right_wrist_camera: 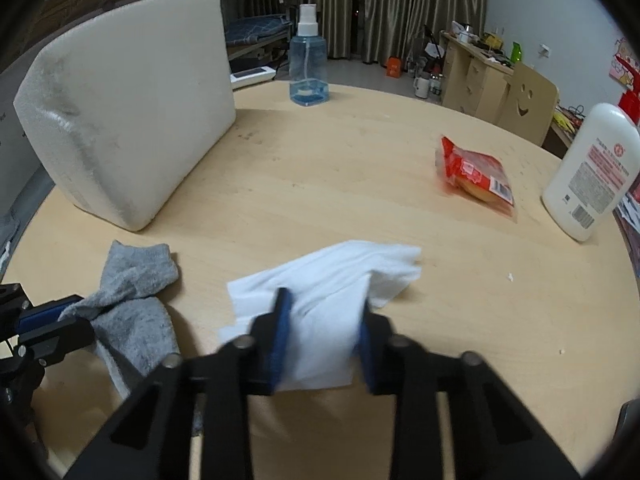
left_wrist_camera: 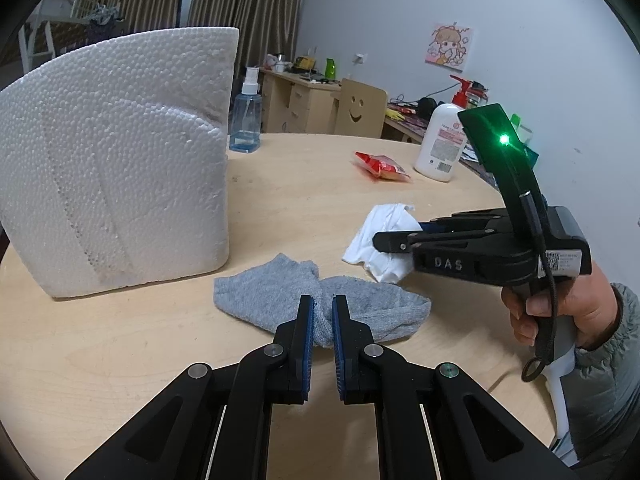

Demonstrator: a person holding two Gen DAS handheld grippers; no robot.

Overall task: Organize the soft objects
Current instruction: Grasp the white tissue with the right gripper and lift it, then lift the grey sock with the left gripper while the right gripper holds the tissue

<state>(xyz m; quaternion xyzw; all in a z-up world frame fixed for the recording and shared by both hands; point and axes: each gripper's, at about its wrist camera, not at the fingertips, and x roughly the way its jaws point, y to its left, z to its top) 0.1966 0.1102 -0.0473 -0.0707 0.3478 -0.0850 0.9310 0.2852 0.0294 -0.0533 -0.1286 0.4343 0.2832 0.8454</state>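
Left wrist view shows the left gripper [left_wrist_camera: 323,330] narrowed onto the crumpled grey terry sock [left_wrist_camera: 280,300], a fold of the cloth pinched between its blue pads [left_wrist_camera: 308,340]; the rest of the sock spreads on the round pale wooden table [left_wrist_camera: 120,360] toward ten and two o'clock from the pads. At two o'clock from that sock lies the rumpled white cloth [left_wrist_camera: 380,236], with the right gripper [left_wrist_camera: 390,242] reaching in from three o'clock, its black fingers over the cloth.

Of the containers, the clear blue spray bottle [left_wrist_camera: 246,120] stands at twelve o'clock with a shallow layer of blue liquid at its bottom. The white lotion bottle with a red pump [left_wrist_camera: 440,140] stands at two o'clock; its contents cannot be seen. A red snack packet [left_wrist_camera: 382,165] lies just left of it. The big white styrofoam block [left_wrist_camera: 116,160] fills the ten o'clock side.

Right wrist view has the right gripper [right_wrist_camera: 322,340] half closed around the white cloth [right_wrist_camera: 328,280], both pads against the fabric, though motion blur softens the contact. The cloth spreads toward twelve o'clock from the pads. The grey sock [right_wrist_camera: 132,300] sits at nine o'clock, held by the left gripper [right_wrist_camera: 60,320] at the frame's edge.
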